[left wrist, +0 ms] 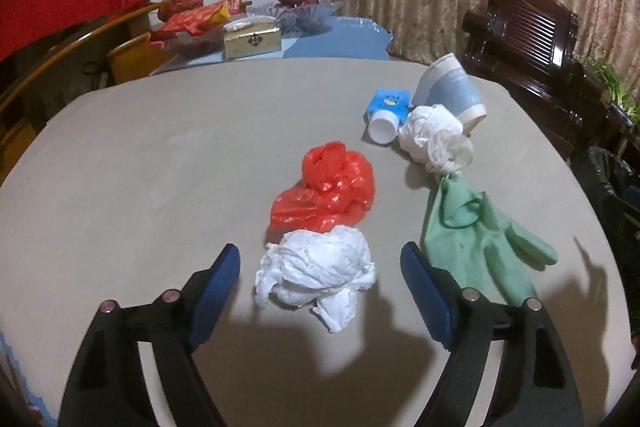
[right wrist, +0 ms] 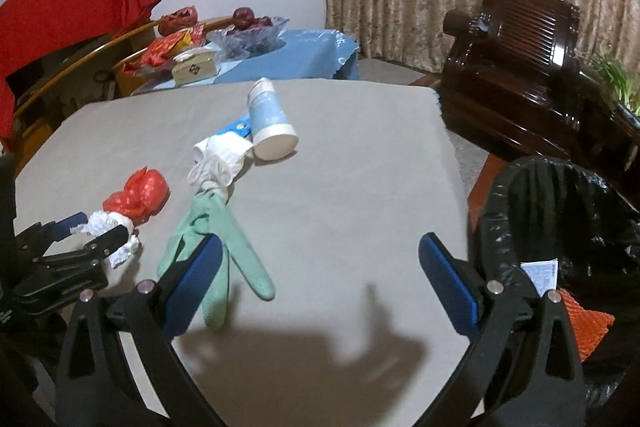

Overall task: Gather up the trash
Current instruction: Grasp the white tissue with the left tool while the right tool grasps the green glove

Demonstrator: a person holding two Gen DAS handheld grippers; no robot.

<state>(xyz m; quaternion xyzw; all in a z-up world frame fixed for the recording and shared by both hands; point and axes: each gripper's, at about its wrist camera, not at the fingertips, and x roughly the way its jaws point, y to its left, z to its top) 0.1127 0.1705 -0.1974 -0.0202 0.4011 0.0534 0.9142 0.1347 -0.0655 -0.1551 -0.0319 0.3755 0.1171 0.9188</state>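
Crumpled white tissue wad (left wrist: 316, 269): lies on the grey tabletop (left wrist: 140, 155) at its near-left part, squarely between the blue pads of the left gripper (left wrist: 320, 287), with a gap on each side. Roughly round, no marked long axis. Left gripper: jaws wide, holding nothing, straddling the wad; judged ready to close. Right gripper (right wrist: 320, 291): jaws wide, empty, over bare tabletop farther right; the left one is plainly nearer the wad.

Touching the wad on its far side: crumpled red plastic bag (left wrist: 326, 189). To the right: pale green rubber glove (left wrist: 472, 231), fingers pointing near-right. Farther: second white wad (left wrist: 434, 137), blue carton (left wrist: 390, 103), tipped paper cup (left wrist: 452, 91).

Black-lined bin (right wrist: 532, 195), right of the table: holds a paper slip and an orange net.
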